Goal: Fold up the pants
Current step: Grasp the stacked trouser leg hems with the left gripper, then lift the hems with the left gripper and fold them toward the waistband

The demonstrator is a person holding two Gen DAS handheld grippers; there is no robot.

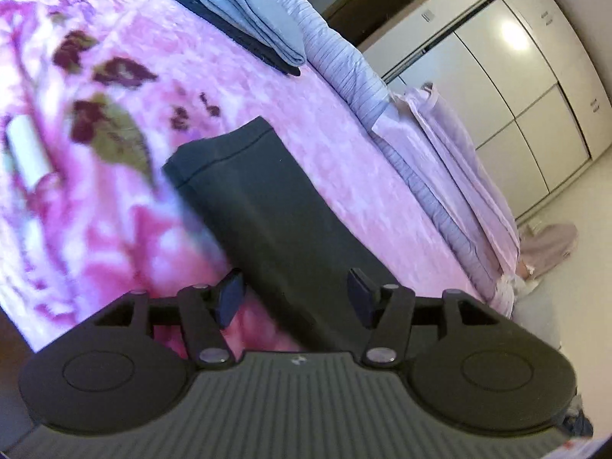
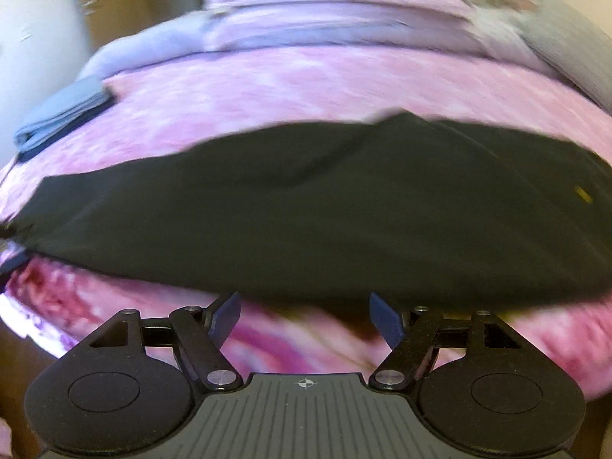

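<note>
Black pants [image 1: 264, 206] lie flat on a pink flowered blanket [image 1: 114, 210], one long leg running away from me to its hem. My left gripper [image 1: 295, 296] hovers over the near part of that leg. Its jaws stand apart, the cloth shows between them, and neither pad presses on it. In the right wrist view the pants [image 2: 325, 206] stretch across the bed from side to side, with a small yellow tag near the right end. My right gripper [image 2: 306, 315] stands open just short of their near edge, with only blanket [image 2: 306, 88] between its fingers.
A stack of folded grey-blue and dark clothes [image 1: 237, 19] rests at the far side of the bed, seen also as folded clothes [image 2: 65, 114]. Lilac bedding [image 1: 440, 160] is bunched along the bed's edge. White wardrobe doors [image 1: 516, 88] stand beyond, and a heap of cloth [image 1: 550, 244] lies on the floor.
</note>
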